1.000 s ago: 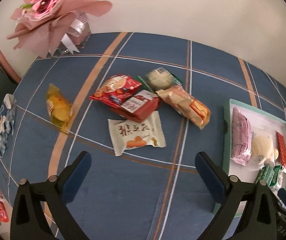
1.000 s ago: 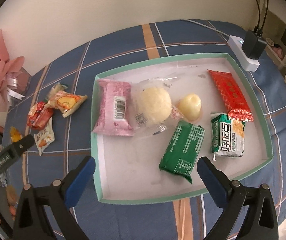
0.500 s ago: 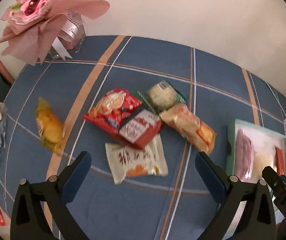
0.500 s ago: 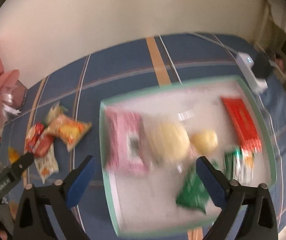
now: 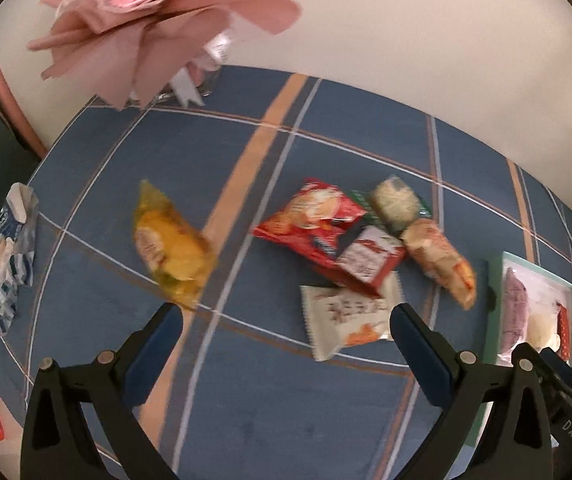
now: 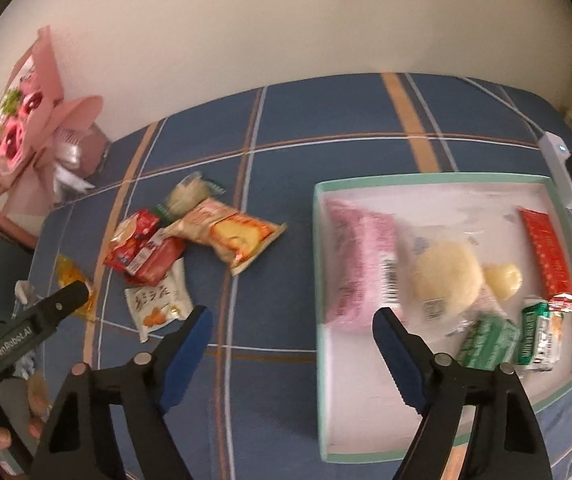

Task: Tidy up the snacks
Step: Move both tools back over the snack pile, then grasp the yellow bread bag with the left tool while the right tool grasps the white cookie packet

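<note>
Right tool [image 6: 289, 324] closing on nothing, left tool [image 5: 286, 326] empty, loose snacks [image 5: 349, 240] beyond

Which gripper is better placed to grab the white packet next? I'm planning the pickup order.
Probably left. The left gripper is open, with the white packet just ahead between its fingers. The right gripper, its empty jaws closing, points at the tablecloth beside the tray, the packet off to its left.

Left gripper [image 5: 286, 316]: jaws wide, empty, above the tablecloth [image 5: 246, 420]. Right gripper [image 6: 291, 320]: jaws closing, empty, above it.
</note>
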`<state>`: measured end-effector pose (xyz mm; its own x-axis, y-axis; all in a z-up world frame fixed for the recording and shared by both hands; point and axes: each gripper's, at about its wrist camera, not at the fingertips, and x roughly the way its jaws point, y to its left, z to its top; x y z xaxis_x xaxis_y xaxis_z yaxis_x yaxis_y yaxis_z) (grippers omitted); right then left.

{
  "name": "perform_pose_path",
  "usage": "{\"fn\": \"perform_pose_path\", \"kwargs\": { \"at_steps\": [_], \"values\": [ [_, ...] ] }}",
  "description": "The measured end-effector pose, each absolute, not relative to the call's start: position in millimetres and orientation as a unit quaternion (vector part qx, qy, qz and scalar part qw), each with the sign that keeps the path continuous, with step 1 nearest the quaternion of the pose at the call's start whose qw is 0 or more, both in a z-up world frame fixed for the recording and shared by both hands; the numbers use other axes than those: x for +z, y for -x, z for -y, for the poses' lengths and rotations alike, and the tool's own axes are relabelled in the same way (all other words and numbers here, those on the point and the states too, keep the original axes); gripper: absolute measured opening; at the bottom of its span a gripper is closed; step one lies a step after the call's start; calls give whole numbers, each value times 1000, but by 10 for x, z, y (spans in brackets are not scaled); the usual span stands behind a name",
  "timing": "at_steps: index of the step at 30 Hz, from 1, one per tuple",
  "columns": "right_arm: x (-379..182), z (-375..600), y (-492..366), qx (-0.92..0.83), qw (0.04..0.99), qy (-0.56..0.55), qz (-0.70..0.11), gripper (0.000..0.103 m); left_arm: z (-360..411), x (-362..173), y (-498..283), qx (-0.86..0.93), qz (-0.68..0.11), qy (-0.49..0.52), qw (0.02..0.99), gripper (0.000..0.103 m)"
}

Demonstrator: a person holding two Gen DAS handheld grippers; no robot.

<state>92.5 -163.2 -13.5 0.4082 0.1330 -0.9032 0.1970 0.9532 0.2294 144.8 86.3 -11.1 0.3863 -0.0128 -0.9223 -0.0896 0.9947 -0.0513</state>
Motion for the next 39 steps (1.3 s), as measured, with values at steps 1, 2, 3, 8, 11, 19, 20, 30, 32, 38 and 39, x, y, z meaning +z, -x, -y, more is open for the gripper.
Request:
{"fn": "perform_pose_path", "kwargs": {
  "at_steps": [1, 2, 3, 8, 11, 19, 20, 30, 32, 38, 39],
  "values": [
    [-155, 1586, -944, -13, 824, -152, -546, 84, -934, -119, -1459, 27, -555, 50, 830, 103],
    [-175, 1519, -971, -5, 822, -150, -549, 84, -1023, -130, -1487, 31, -556, 55, 829, 103],
    [-194, 1418, -1012, 4, 821, -144, -552, 84, -1106, -141, -1505, 36, -555, 63, 829, 103],
    [-256, 1052, -1169, 32, 821, -124, -556, 84, -1476, -254, -1615, 55, -557, 99, 823, 103],
    [-351, 806, -1287, 52, 815, -122, -565, 84, -1690, -362, -1657, 71, -561, 128, 815, 103],
    [-649, 382, -1459, 69, 801, -90, -588, 84, -1958, -523, -1794, 66, -554, 170, 812, 103],
    [-683, 337, -1472, 69, 800, -84, -590, 84, -1988, -543, -1800, 67, -553, 173, 813, 103],
    [-933, -34, -1589, 70, 804, -19, -590, 85, -2100, -829, -1920, 63, -558, 188, 806, 102],
    [-937, -52, -1589, 68, 806, -18, -588, 85, -2062, -870, -1936, 62, -562, 184, 804, 94],
    [-938, -76, -1592, 67, 811, -13, -581, 82, -1933, -915, -1990, 48, -564, 174, 806, 65],
    [-934, -64, -1584, 65, 813, -12, -579, 80, -1897, -902, -1996, 42, -563, 172, 807, 59]
  ]
}}
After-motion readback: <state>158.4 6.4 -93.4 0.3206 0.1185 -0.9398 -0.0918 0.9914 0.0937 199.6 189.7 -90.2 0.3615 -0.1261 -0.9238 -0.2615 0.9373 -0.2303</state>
